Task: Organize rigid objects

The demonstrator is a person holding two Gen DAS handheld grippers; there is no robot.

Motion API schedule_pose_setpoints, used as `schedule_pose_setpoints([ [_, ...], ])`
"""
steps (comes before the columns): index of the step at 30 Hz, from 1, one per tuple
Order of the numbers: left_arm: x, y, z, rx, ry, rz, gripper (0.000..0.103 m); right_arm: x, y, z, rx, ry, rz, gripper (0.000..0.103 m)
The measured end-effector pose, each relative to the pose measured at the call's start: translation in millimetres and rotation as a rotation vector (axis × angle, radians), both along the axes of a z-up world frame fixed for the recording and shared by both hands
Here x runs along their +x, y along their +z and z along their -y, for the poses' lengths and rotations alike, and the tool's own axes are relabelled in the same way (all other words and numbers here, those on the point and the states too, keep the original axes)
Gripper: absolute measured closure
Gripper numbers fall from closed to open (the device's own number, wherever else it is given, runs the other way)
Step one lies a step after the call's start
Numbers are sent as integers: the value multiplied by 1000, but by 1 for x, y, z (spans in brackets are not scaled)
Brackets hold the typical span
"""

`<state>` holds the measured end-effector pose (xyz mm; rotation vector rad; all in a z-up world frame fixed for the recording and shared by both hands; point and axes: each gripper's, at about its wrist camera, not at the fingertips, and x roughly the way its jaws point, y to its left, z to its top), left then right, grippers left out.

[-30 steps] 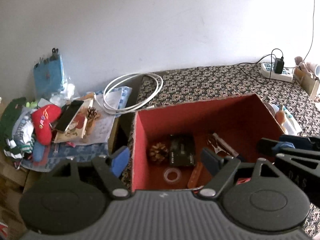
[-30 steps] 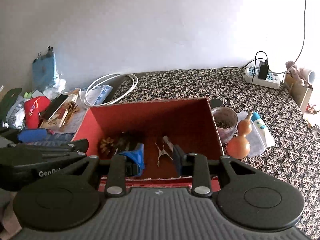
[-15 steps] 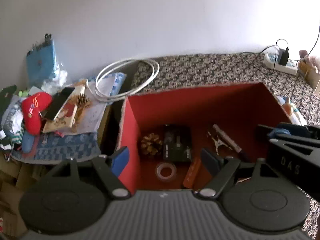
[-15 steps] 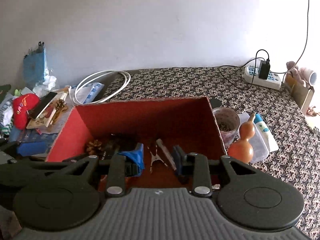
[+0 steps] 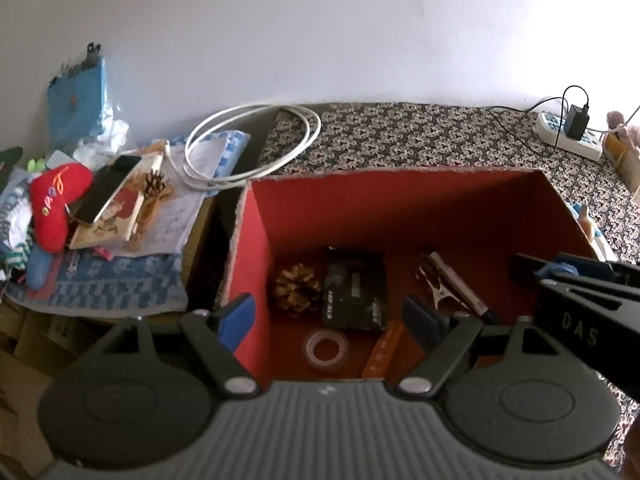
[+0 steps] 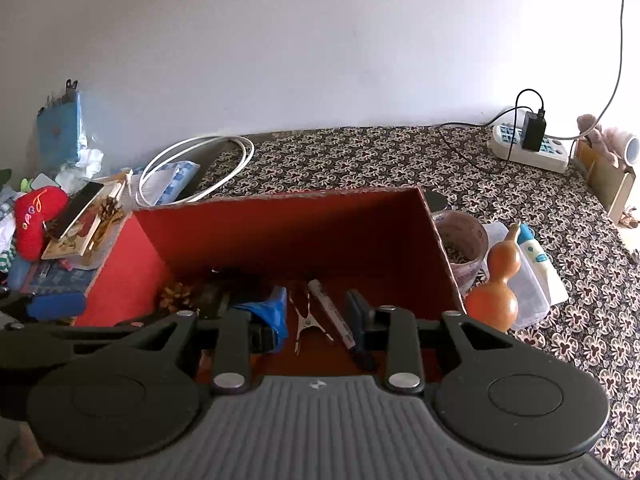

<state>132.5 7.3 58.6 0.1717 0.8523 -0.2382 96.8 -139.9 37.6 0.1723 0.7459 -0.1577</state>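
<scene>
A red-lined cardboard box point(image 5: 400, 192) stands on the patterned table. It holds a pine cone point(image 5: 297, 286), a black card box point(image 5: 354, 288), a tape roll point(image 5: 326, 349), a metal clip point(image 5: 434, 286), a marker point(image 5: 464, 292) and an orange stick point(image 5: 382, 354). My left gripper point(image 5: 332, 316) is open and empty above the box's near left part. My right gripper point(image 6: 318, 316) is open and empty above the box's near side, over the clip point(image 6: 306, 318) and marker point(image 6: 332, 314). An orange gourd point(image 6: 496, 284) stands right of the box point(image 6: 288, 220).
A cup of small bits point(image 6: 464, 246), a plastic case point(image 6: 528, 280) and a power strip point(image 6: 528, 146) sit to the right. Left of the box are a white cable coil point(image 5: 256, 144), a phone point(image 5: 108, 188) on a book, a second pine cone point(image 5: 154, 184) and a red plush point(image 5: 54, 204).
Both grippers have moved up and back a little over the box, so the box sits lower in view. Both stay open and empty. The objects have not moved.
</scene>
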Motion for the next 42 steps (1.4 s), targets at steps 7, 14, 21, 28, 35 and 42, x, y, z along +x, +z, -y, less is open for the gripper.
schedule_pose_setpoints([
  [7,3,-1,4,1,-10,19,18,8,-3,3,-10,-1,-5,87],
  [14,7,-6,3,-12,-4,16,18,14,-6,4,-32,-2,-14,87],
  [21,13,-13,3,-18,7,-13,18,19,-10,6,-32,0,-30,86],
  [28,12,-16,6,-7,7,-25,18,20,-13,9,-23,4,-49,86],
  [35,11,-15,7,2,14,-18,18,20,-14,9,-21,10,-53,86],
  [42,11,-16,5,7,37,-22,18,18,-14,9,-21,7,-53,86],
])
